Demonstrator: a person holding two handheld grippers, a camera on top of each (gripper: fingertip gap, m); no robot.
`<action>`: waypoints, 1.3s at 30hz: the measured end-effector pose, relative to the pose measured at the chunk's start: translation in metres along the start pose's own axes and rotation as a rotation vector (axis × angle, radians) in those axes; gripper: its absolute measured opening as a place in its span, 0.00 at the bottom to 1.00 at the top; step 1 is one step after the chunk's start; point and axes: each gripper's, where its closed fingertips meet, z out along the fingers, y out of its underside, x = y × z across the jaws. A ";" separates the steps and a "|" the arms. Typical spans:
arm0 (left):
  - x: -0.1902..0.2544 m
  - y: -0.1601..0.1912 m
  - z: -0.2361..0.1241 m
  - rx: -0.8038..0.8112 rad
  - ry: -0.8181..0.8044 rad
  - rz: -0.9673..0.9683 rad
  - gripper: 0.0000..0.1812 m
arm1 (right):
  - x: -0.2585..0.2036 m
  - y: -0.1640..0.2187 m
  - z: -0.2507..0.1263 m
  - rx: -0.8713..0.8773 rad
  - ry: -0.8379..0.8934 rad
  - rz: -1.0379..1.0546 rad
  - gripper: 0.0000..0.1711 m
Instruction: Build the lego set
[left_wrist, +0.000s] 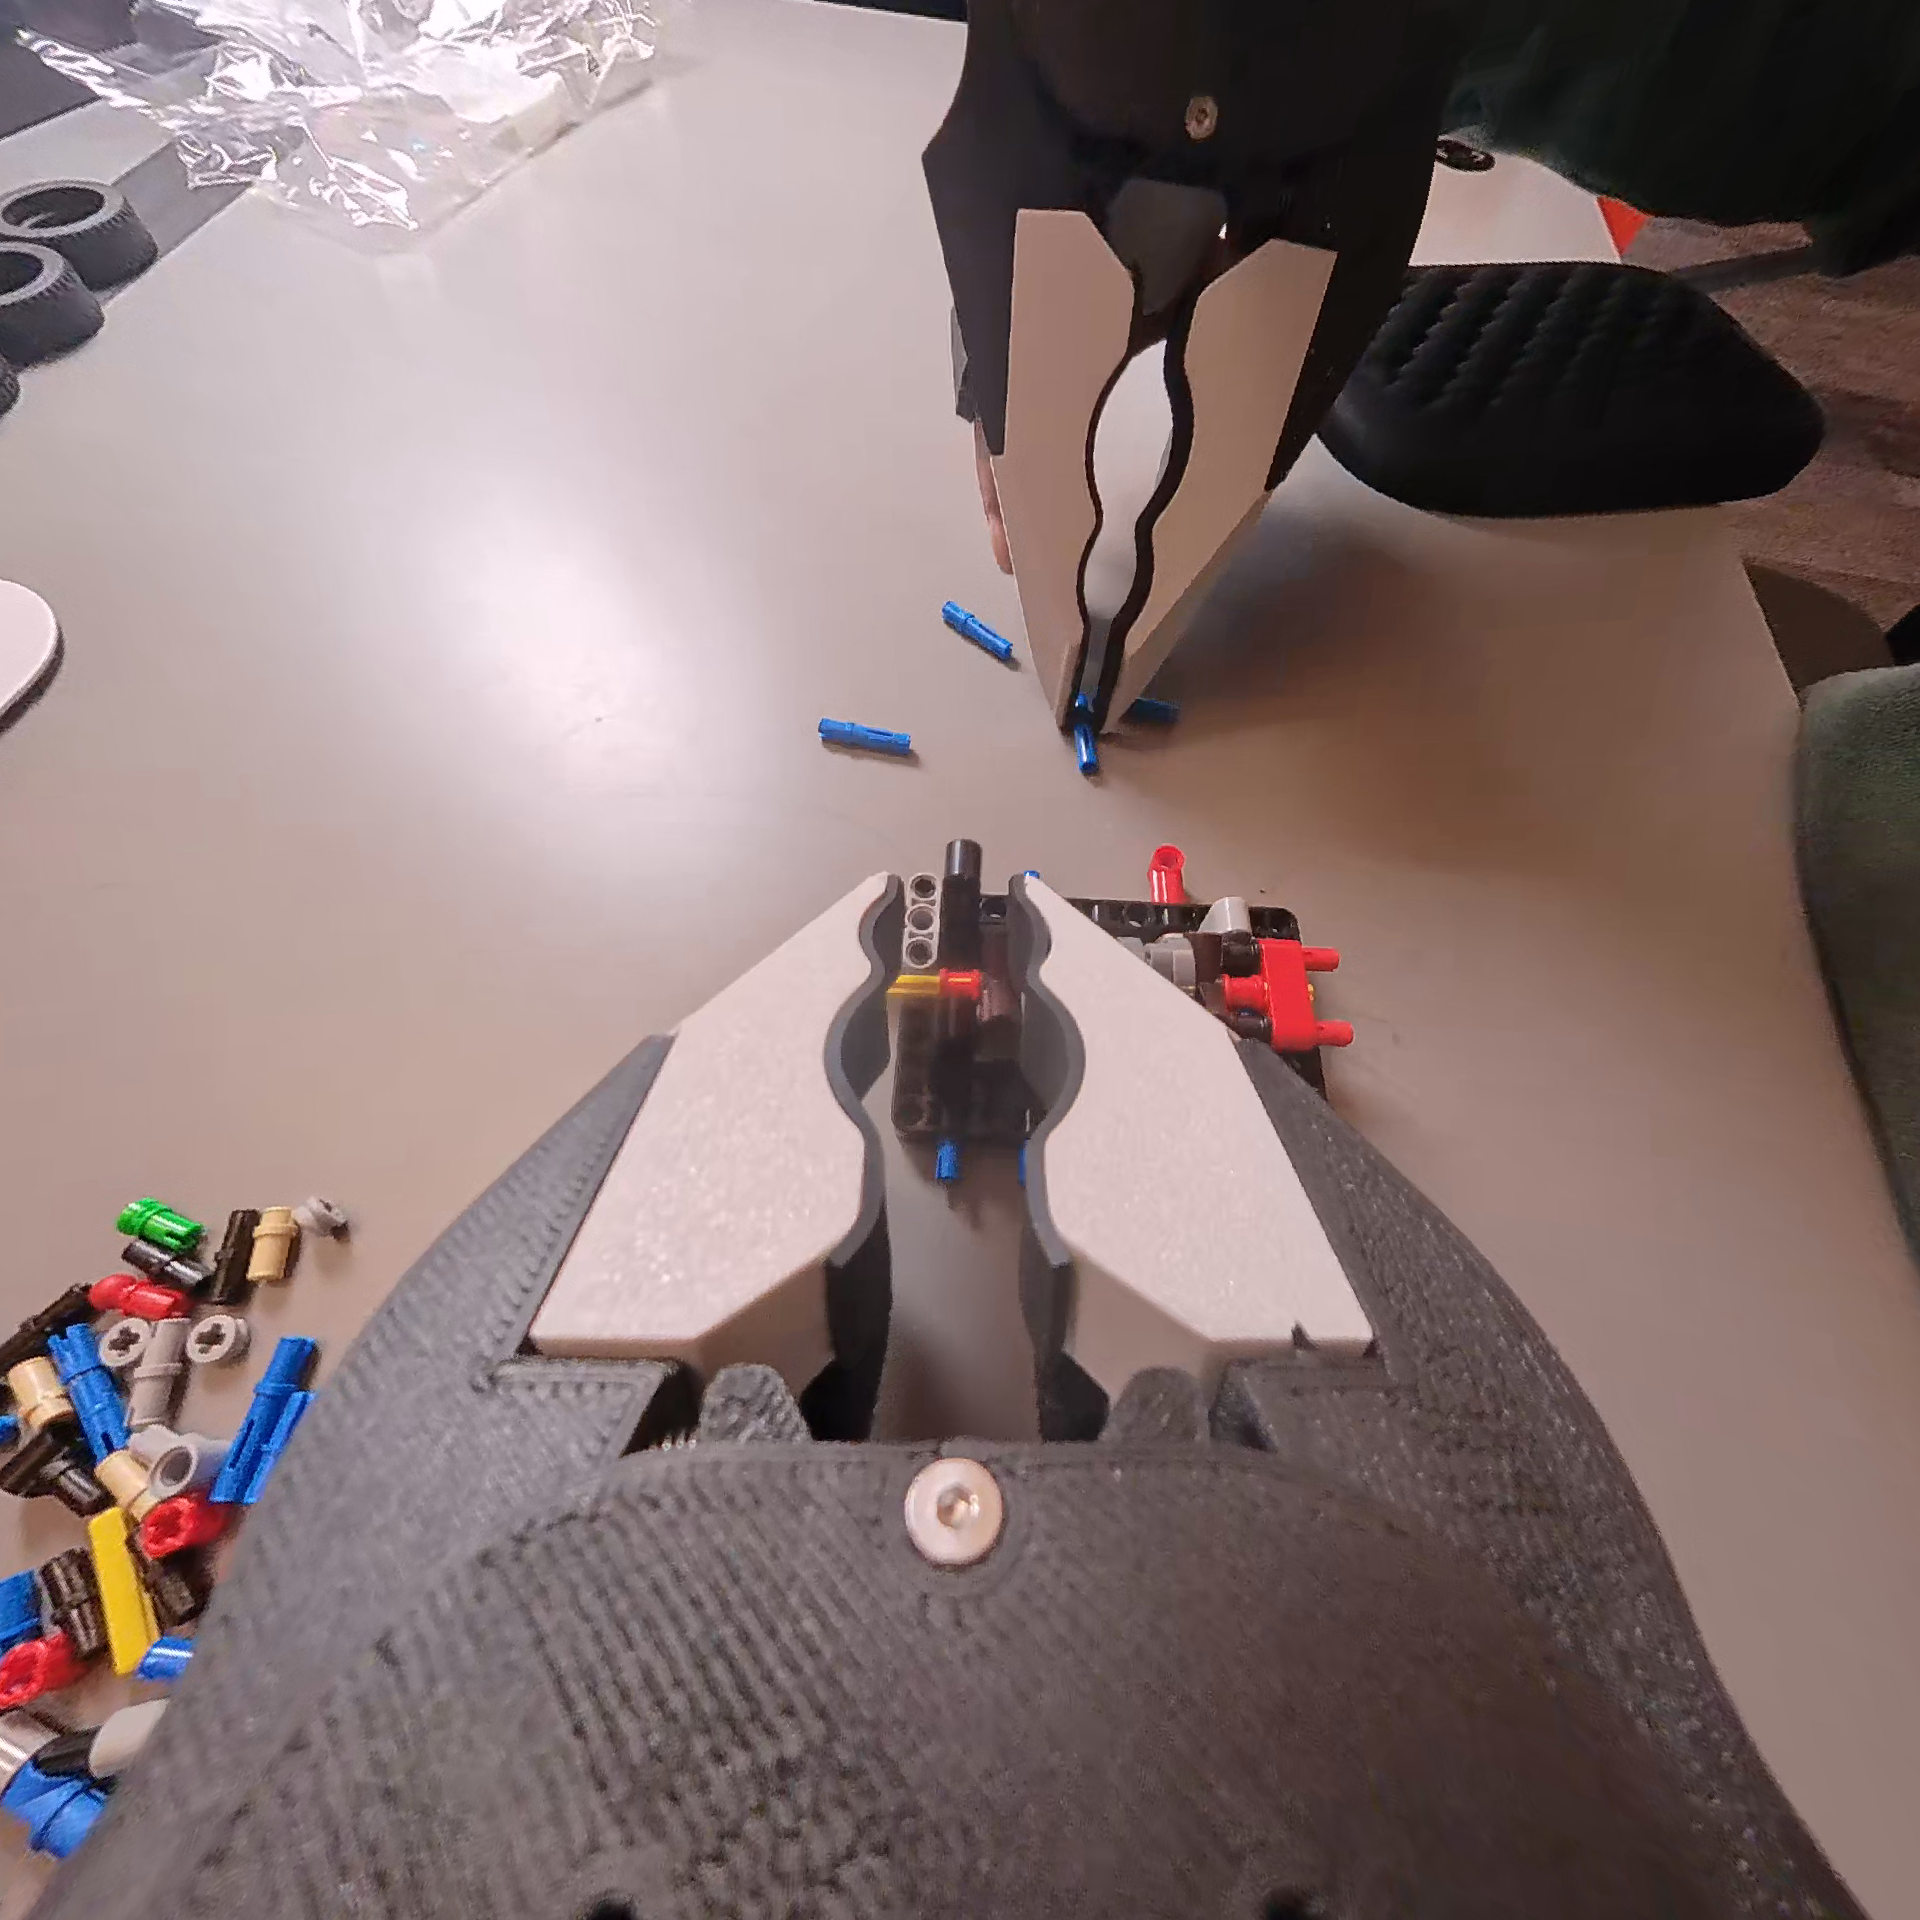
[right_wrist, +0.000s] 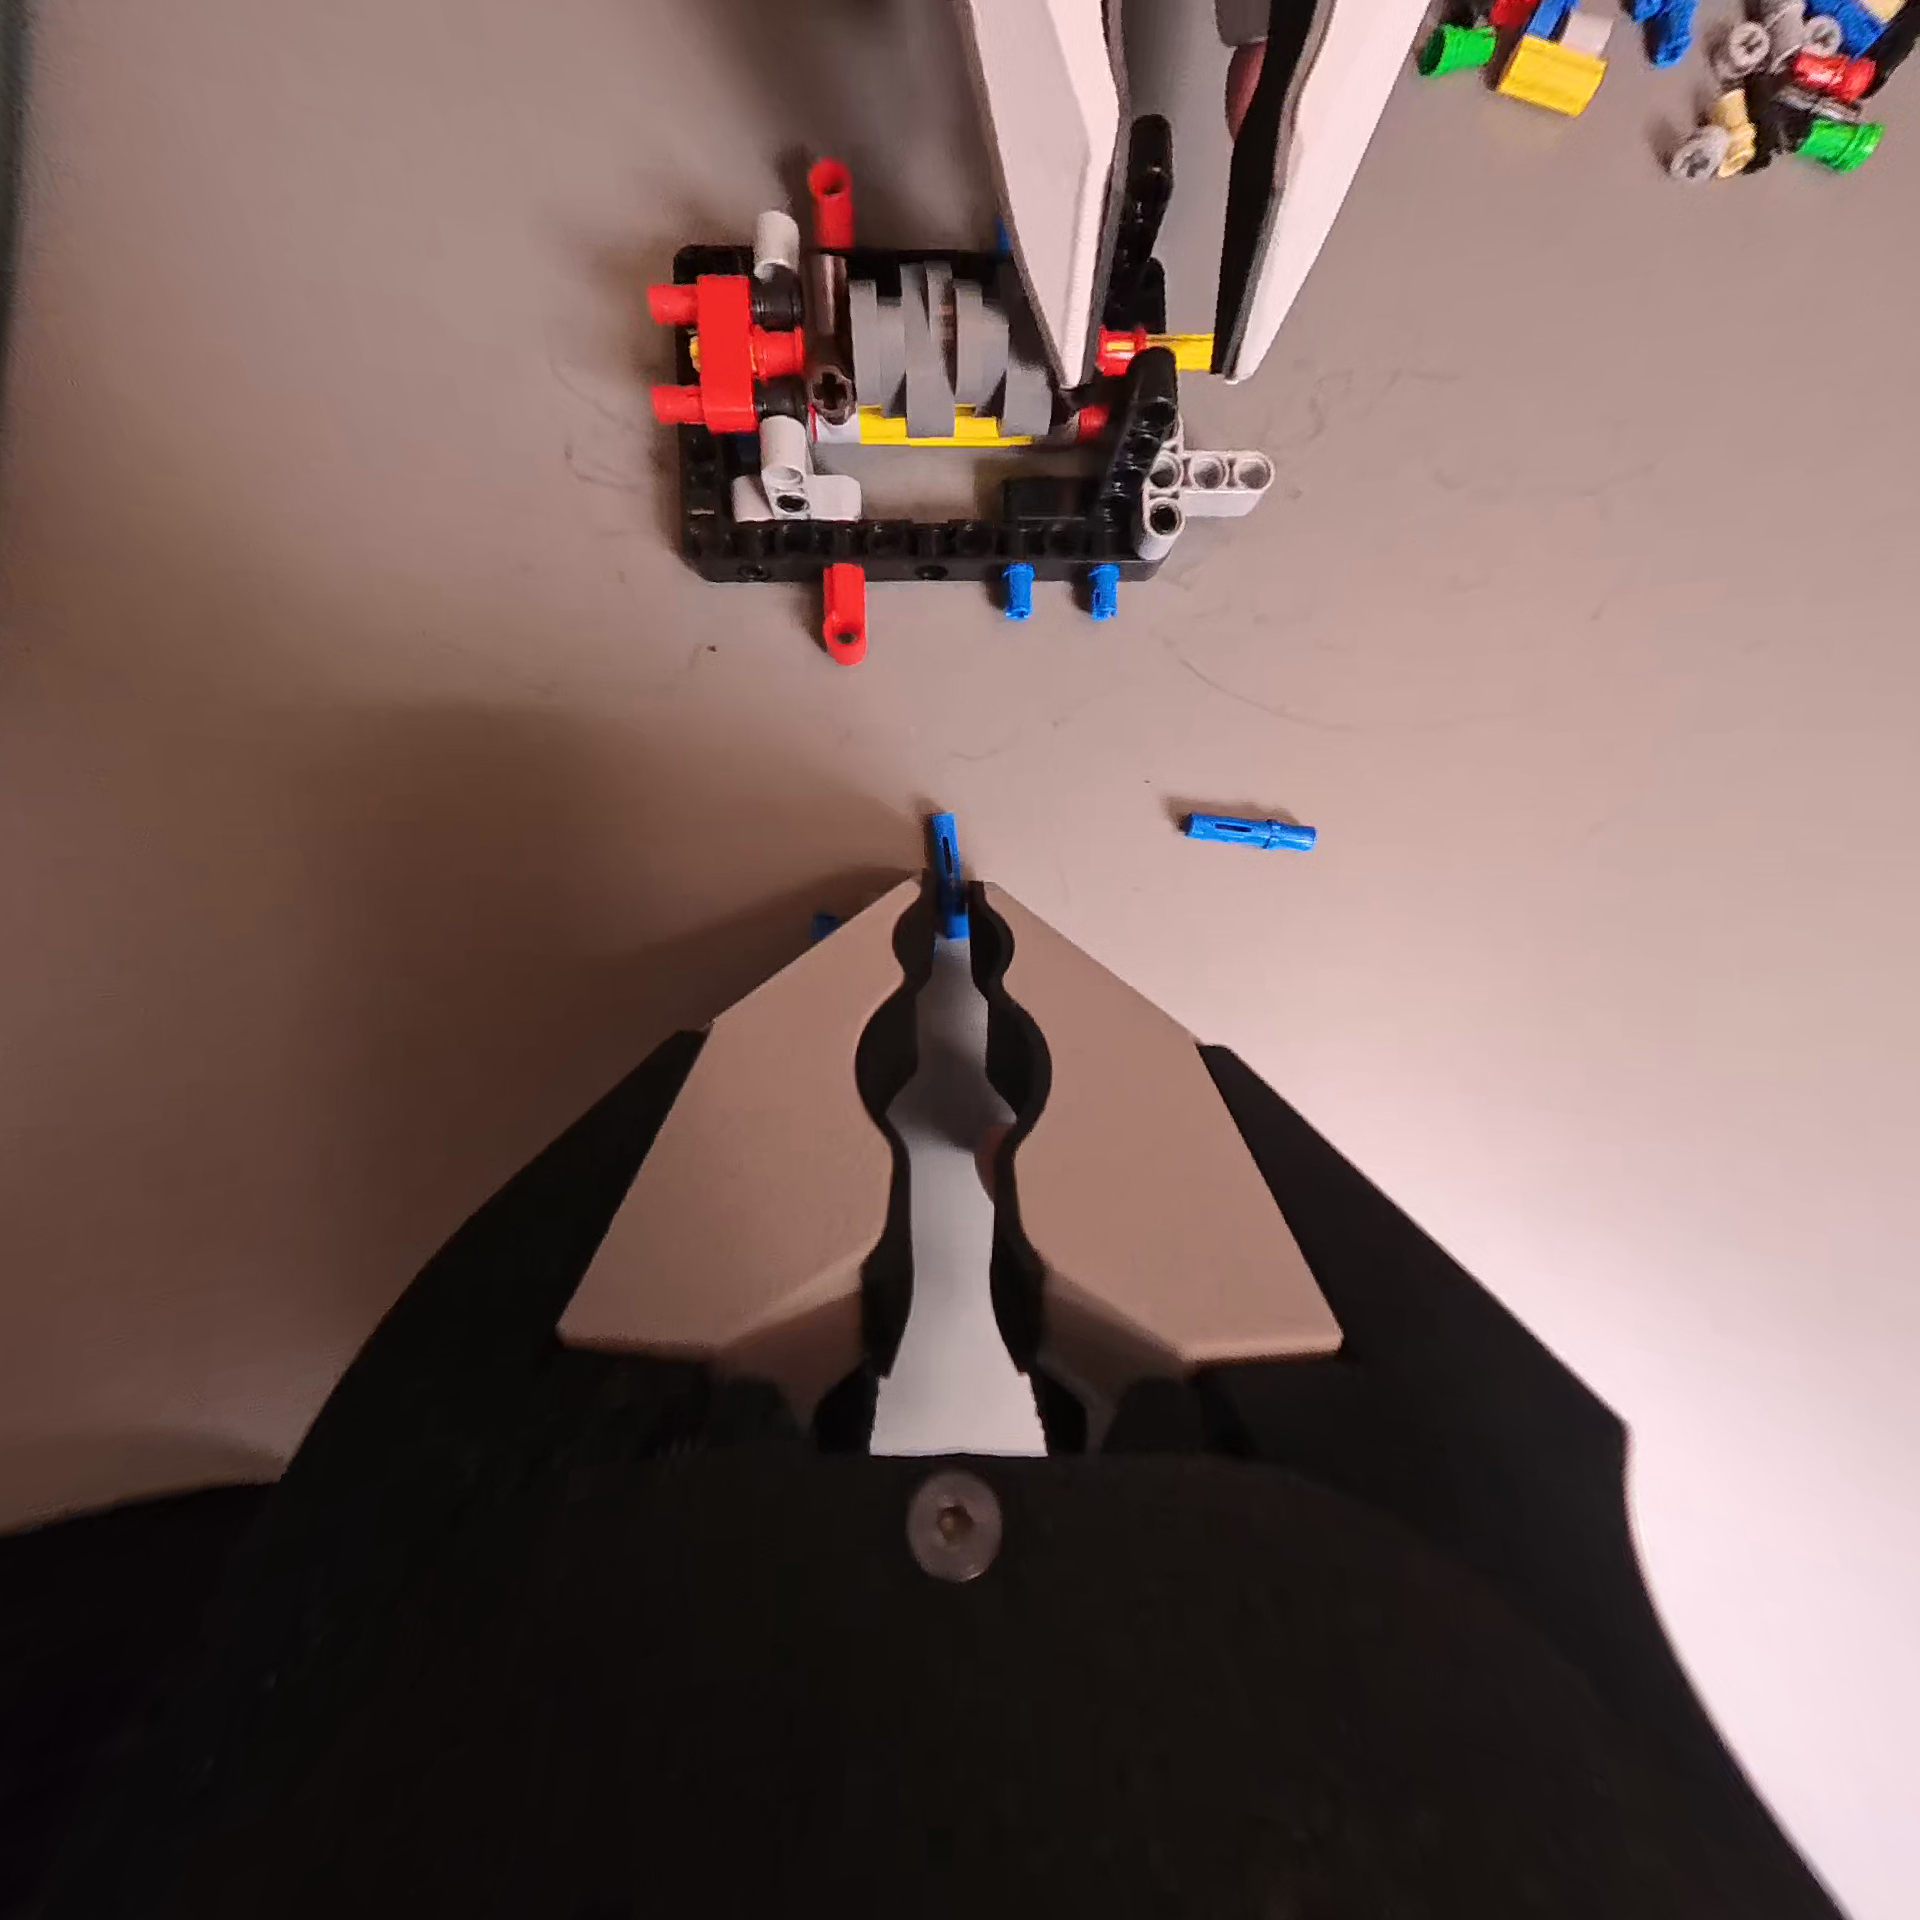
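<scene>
The partly built lego assembly (right_wrist: 914, 540) is a black frame with grey, red and yellow parts, lying on the table; it also shows in the left wrist view (left_wrist: 1283, 982). My left gripper (left_wrist: 958, 888) is closed around its upright black beam and yellow axle end, also seen in the right wrist view (right_wrist: 1153, 369). My right gripper (right_wrist: 948, 888) is shut on a blue pin (right_wrist: 943, 847) at its fingertips, down at the table surface. The left wrist view shows the same grasp (left_wrist: 1089, 712), with the pin (left_wrist: 1086, 743) sticking out below the tips.
Loose blue pins lie near the right gripper (left_wrist: 864, 734) (left_wrist: 977, 629) (right_wrist: 1247, 831). A pile of small coloured parts (left_wrist: 125, 1403) sits left of my left gripper. A crumpled plastic bag (left_wrist: 343, 94) and black tyres (left_wrist: 73, 223) are far left. A black chair (left_wrist: 1558, 384) stands beyond the table edge. The left gripper's tips are roughly 8 cm from the right gripper's.
</scene>
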 end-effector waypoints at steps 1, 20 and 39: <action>0.001 -0.001 0.000 0.004 0.000 0.003 0.10 | 0.000 0.000 0.000 0.001 0.014 -0.001 0.02; 0.050 -0.053 -0.018 0.249 0.337 -0.260 0.02 | -0.012 -0.097 -0.045 0.372 0.367 -0.188 0.01; 0.054 -0.082 -0.043 0.509 0.683 -0.536 0.01 | -0.013 -0.123 -0.074 0.821 0.383 -0.031 0.02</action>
